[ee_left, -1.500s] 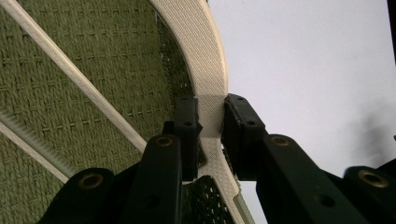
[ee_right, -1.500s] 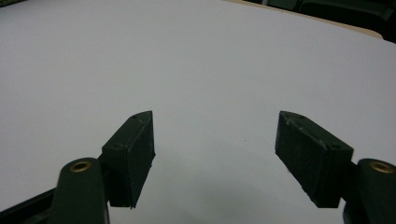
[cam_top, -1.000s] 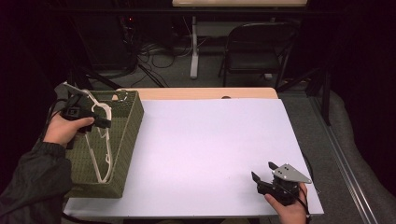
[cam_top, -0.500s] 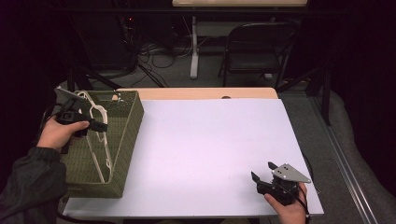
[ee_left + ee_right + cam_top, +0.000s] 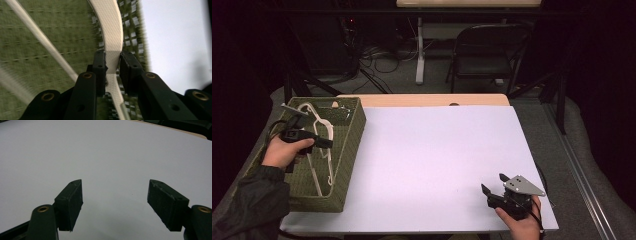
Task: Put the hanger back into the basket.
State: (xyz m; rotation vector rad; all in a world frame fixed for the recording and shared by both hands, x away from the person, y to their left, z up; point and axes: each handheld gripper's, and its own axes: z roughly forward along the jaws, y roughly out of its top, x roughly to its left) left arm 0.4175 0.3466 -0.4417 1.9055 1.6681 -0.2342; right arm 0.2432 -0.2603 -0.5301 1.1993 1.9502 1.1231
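A white plastic hanger (image 5: 319,150) stands tilted inside the green woven basket (image 5: 349,145) at the table's left side. My left gripper (image 5: 326,143) is shut on the hanger's arm; in the left gripper view the white hanger (image 5: 111,37) runs between the two black pads (image 5: 100,67). Another white bar of the hanger (image 5: 42,42) crosses over the basket's green weave (image 5: 30,30). At the front right of the white table, my right gripper (image 5: 493,183) rests open. The right gripper view looks past its spread jaws at nothing but the white tabletop (image 5: 112,155).
The white sheet (image 5: 437,150) covers most of the table, with a strip of wood (image 5: 432,100) bare at the far edge. A dark folding chair (image 5: 484,50) and cables on the floor lie beyond the table.
My left hand has drawn the hanger slightly leftward and lifted it within the basket. The right gripper has stayed in place.
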